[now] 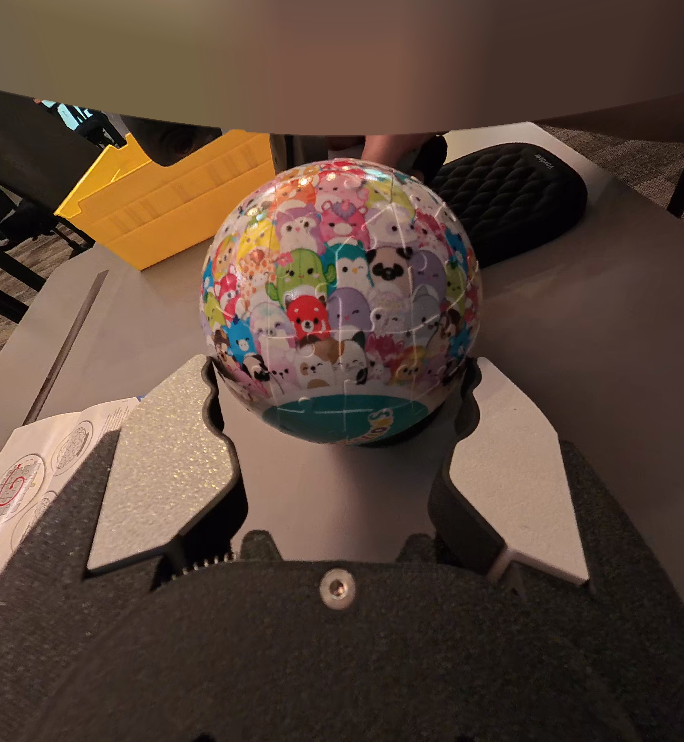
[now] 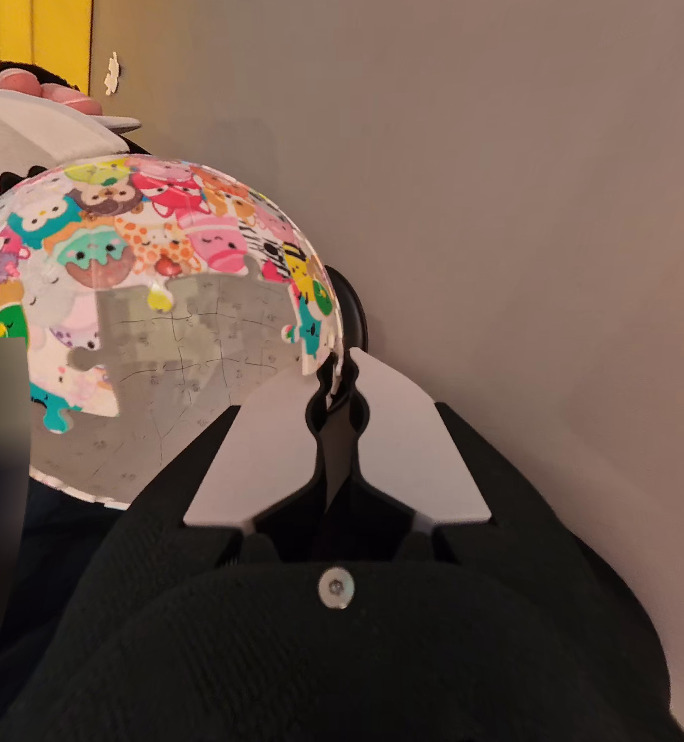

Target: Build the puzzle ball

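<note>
The colourful puzzle ball (image 1: 340,281) stands on a black stand (image 2: 354,305) on the grey table (image 1: 573,321). My left gripper (image 1: 342,361) has its jaws wide apart, with both fingertips against the ball's lower sides. In the right wrist view the ball (image 2: 151,241) has a large gap that shows the grey inside of the far pieces. My right gripper (image 2: 338,373) is shut on a thin puzzle piece (image 2: 335,379), seen edge-on at the right rim of that gap. The left gripper's white finger (image 2: 31,120) shows behind the ball.
A yellow bin (image 1: 171,200) stands at the back left and a black quilted case (image 1: 508,200) at the back right. An instruction sheet (image 1: 31,473) lies at the front left. A loose puzzle piece (image 2: 111,74) lies on the table beyond the ball.
</note>
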The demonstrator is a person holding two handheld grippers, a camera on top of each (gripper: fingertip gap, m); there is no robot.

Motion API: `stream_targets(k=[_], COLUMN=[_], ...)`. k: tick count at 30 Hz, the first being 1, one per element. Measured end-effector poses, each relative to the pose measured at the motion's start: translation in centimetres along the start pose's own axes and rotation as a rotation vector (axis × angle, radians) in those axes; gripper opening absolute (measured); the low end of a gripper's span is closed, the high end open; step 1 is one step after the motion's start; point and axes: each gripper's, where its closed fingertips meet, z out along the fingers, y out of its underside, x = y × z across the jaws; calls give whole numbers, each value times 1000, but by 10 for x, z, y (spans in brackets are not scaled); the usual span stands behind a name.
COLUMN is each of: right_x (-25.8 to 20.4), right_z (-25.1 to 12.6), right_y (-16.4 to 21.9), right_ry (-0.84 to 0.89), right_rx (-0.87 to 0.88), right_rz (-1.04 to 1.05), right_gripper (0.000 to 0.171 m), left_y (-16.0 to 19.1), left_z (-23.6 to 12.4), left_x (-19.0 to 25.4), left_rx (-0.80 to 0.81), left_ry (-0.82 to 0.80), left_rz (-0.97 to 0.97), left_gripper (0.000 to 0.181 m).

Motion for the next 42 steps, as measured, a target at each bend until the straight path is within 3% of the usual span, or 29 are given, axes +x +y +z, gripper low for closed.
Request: stream_targets(k=[8, 14, 23, 28, 42], right_x=[0, 0, 1, 4, 2], right_z=[-1, -17, -8, 0, -1], right_y=[0, -15, -7, -4, -2], right_ry=[-14, -51, -1, -6, -27], right_rx=[-10, 121, 45, -1, -58], right_rz=[18, 44, 9, 36, 58], right_gripper=[6, 11, 16, 8, 7], left_y=[0, 0, -1, -1, -2], left_z=[1, 0, 1, 1, 1], left_x=[-1, -4, -4, -4, -4], left_rx=[-1, 8, 8, 7, 10], left_ry=[-2, -7, -7, -7, -1], left_rz=[-3, -20, -17, -19, -11], left_gripper=[115, 113, 112, 112, 112])
